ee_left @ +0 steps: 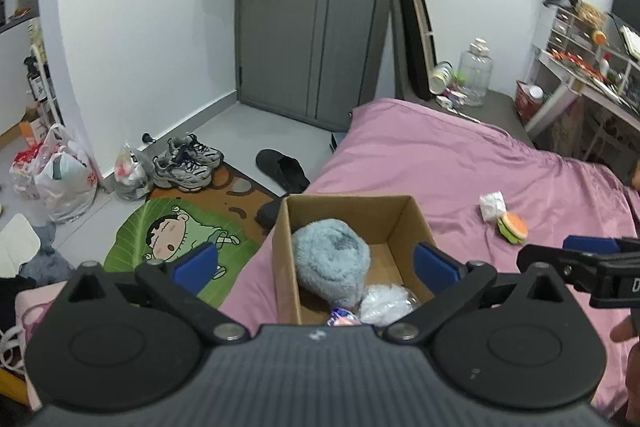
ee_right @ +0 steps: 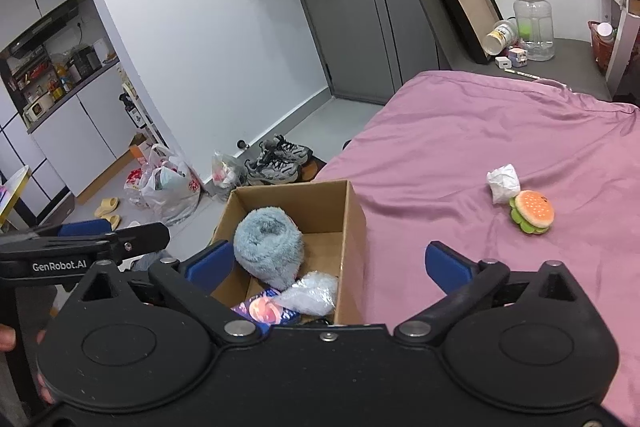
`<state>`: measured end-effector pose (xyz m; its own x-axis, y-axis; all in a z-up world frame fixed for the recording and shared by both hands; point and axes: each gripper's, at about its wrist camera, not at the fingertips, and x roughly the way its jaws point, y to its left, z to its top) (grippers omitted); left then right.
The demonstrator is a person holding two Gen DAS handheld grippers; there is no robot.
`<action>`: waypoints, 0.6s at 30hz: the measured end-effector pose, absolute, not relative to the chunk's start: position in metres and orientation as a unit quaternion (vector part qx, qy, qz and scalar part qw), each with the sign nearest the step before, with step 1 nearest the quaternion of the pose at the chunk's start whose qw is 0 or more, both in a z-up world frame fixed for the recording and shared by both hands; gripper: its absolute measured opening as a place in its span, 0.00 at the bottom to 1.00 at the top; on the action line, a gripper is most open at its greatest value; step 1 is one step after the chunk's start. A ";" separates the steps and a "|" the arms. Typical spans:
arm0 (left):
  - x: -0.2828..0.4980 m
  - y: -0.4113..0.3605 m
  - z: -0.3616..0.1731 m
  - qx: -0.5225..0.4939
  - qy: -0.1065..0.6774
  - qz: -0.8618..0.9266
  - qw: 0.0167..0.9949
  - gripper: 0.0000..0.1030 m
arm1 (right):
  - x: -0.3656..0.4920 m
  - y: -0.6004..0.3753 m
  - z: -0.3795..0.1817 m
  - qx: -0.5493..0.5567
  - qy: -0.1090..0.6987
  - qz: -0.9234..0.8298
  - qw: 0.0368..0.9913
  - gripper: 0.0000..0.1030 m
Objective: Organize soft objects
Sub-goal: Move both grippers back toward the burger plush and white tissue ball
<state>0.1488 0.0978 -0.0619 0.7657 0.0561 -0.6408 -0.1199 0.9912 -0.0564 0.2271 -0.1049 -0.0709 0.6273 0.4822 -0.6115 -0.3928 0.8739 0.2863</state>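
An open cardboard box point(ee_left: 416, 223) point(ee_right: 352, 211) sits on the pink bed. Inside it lie a fluffy blue plush point(ee_left: 330, 259) point(ee_right: 268, 247), a white fluffy item point(ee_left: 386, 305) point(ee_right: 314, 293) and a pink-and-blue packet point(ee_right: 264, 309). A burger plush point(ee_left: 513, 225) point(ee_right: 533, 211) and a crumpled white wad point(ee_left: 493, 205) point(ee_right: 503, 181) lie on the bed to the right of the box. My left gripper point(ee_left: 316, 261) is open and empty above the box. My right gripper point(ee_right: 330, 263) is open and empty over the box's right wall.
The pink bed point(ee_left: 460, 163) point(ee_right: 500, 123) fills the right side. On the floor left of it are sneakers point(ee_left: 186, 163), a black slipper point(ee_left: 284, 169), a cartoon mat point(ee_left: 180, 235) and plastic bags point(ee_left: 66, 179). A water jug point(ee_right: 534, 27) and clutter stand beyond the bed.
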 end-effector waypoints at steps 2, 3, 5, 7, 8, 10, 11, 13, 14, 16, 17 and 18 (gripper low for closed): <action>0.145 0.095 -0.057 -0.044 0.335 0.047 0.940 1.00 | 0.225 -0.109 -0.068 0.064 0.357 0.244 0.899 1.00; 0.144 0.094 -0.055 -0.044 0.335 0.048 0.940 1.00 | 0.224 -0.111 -0.067 0.065 0.356 0.245 0.899 1.00; 0.143 0.092 -0.051 -0.043 0.336 0.052 0.939 1.00 | 0.222 -0.115 -0.064 0.066 0.356 0.246 0.899 1.00; 0.141 0.091 -0.047 -0.041 0.335 0.054 0.940 1.00 | 0.221 -0.119 -0.062 0.069 0.356 0.247 0.899 1.00; 0.140 0.090 -0.045 -0.040 0.335 0.056 0.940 1.00 | 0.220 -0.121 -0.061 0.070 0.356 0.248 0.898 1.00; 0.139 0.088 -0.041 -0.039 0.335 0.058 0.939 1.00 | 0.219 -0.126 -0.059 0.071 0.355 0.249 0.898 1.00; 0.138 0.087 -0.039 -0.039 0.336 0.058 0.939 1.00 | 0.219 -0.127 -0.057 0.071 0.355 0.249 0.898 1.00; 0.137 0.084 -0.034 -0.041 0.336 0.054 0.939 1.00 | 0.219 -0.131 -0.055 0.068 0.358 0.250 0.897 1.00; 0.137 0.082 -0.032 -0.041 0.336 0.053 0.940 1.00 | 0.219 -0.132 -0.054 0.067 0.359 0.250 0.897 1.00; 0.136 0.078 -0.029 -0.041 0.338 0.047 0.939 1.00 | 0.219 -0.136 -0.051 0.066 0.359 0.250 0.897 1.00; 0.137 0.075 -0.027 -0.041 0.338 0.044 0.939 1.00 | 0.218 -0.138 -0.050 0.066 0.357 0.250 0.897 1.00; 0.137 0.073 -0.026 -0.040 0.338 0.043 0.939 1.00 | 0.218 -0.141 -0.049 0.067 0.355 0.251 0.898 1.00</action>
